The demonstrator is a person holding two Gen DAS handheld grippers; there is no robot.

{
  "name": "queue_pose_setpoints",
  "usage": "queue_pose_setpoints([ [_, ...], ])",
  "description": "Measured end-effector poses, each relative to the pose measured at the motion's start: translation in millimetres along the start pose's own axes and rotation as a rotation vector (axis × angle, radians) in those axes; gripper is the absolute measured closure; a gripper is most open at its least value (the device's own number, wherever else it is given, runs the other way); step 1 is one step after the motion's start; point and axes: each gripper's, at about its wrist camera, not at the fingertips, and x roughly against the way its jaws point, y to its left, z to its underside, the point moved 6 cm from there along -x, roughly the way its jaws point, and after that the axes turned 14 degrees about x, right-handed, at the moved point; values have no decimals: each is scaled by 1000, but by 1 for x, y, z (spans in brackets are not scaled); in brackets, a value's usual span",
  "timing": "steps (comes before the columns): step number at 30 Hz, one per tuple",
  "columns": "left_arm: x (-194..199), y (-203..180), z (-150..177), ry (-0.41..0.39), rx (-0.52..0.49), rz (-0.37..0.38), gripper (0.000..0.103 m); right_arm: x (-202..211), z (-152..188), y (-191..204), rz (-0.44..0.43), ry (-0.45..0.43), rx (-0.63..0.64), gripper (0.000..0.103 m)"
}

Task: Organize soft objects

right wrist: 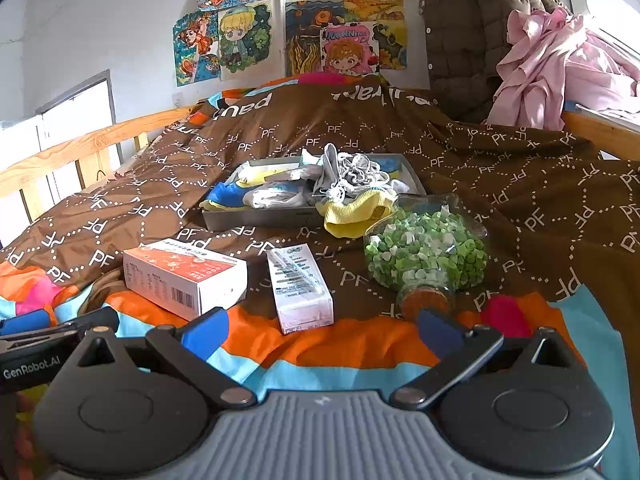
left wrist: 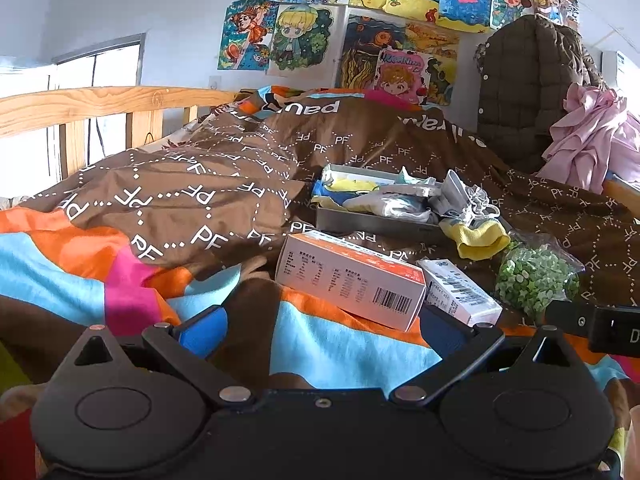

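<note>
Both grippers hang low over the near end of the bed, side by side. The left gripper (left wrist: 320, 328) has its blue-padded fingers (left wrist: 204, 330) spread wide with nothing between them, and the right gripper (right wrist: 320, 330) stands the same way, jaws apart and empty.

Out ahead on the brown quilt (left wrist: 200, 184), at about one o'clock from the left gripper and twelve o'clock from the right, sits a shallow grey tray (right wrist: 256, 216) heaped with soft things: socks (right wrist: 272, 198) in white, blue and yellow, and a tangle of white cord (right wrist: 360, 172) on top. One yellow sock (right wrist: 352, 214) droops over the tray's near right corner onto the quilt.

Nearer than the tray lie two cartons. An orange-and-white box (right wrist: 184, 276) rests at eleven o'clock from the right gripper, and a slim white box (right wrist: 300, 288) lies just beside it at twelve, the two apart in that view. At one o'clock a clear bag of green and white pieces (right wrist: 428, 256) lies on its side, touching the yellow sock.

A brown padded jacket (left wrist: 528, 88) and pink cloth (left wrist: 588, 132) hang at the far right, under drawings (left wrist: 304, 36) pinned to the wall.
</note>
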Motion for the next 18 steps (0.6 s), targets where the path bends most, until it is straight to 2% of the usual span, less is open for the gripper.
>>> queue_pose_setpoints([
  [10, 4, -3, -2, -20, 3, 6, 1, 0, 0, 0, 0, 1, 1, 0],
  [18, 2, 0, -3, 8, 14, -14, 1, 0, 0, 0, 2, 3, 2, 0],
])
